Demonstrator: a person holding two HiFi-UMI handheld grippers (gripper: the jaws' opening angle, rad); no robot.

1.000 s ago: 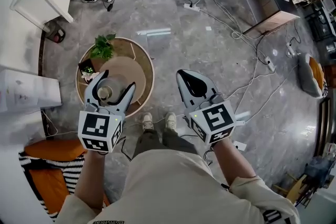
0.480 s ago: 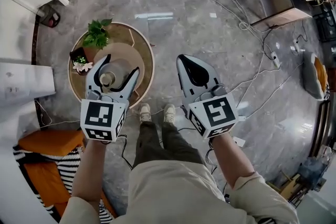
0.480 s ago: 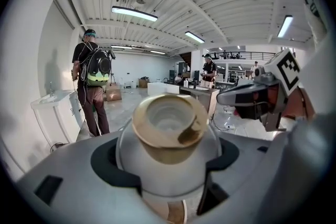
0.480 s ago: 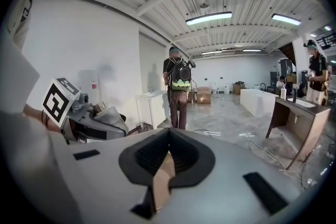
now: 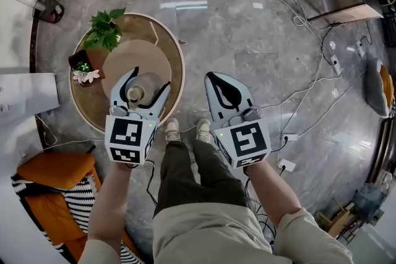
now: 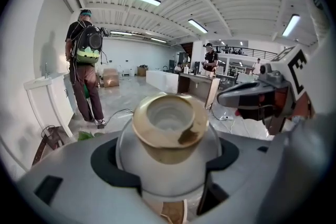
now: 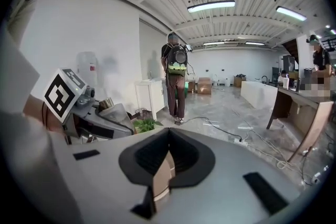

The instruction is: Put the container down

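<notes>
- Brass-coloured rim over a pale grey rounded body: that is the container. My left gripper has its jaws clamped round its belly, mouth up.
- From the head view it hangs over the round wooden table, above the near side of the raised disc in the middle. I cannot tell whether its base touches the wood.
- My right gripper is off to the side over the floor, well apart from the table. Its jaws are pressed together with nothing between them.
- First worry: the body is round and the jaws grip it at only two spots. A tilt of my wrist on the way down could let it roll in the grip.
- Second worry: if I let go while it is above the surface, it drops and may topple or roll towards the table's rim.
- Third worry: landing half on the disc's edge would leave it leaning.
- The potted plant and the small flower pot sit on the table's far-left side. They are near enough that a leftward drift could knock them.
</notes>
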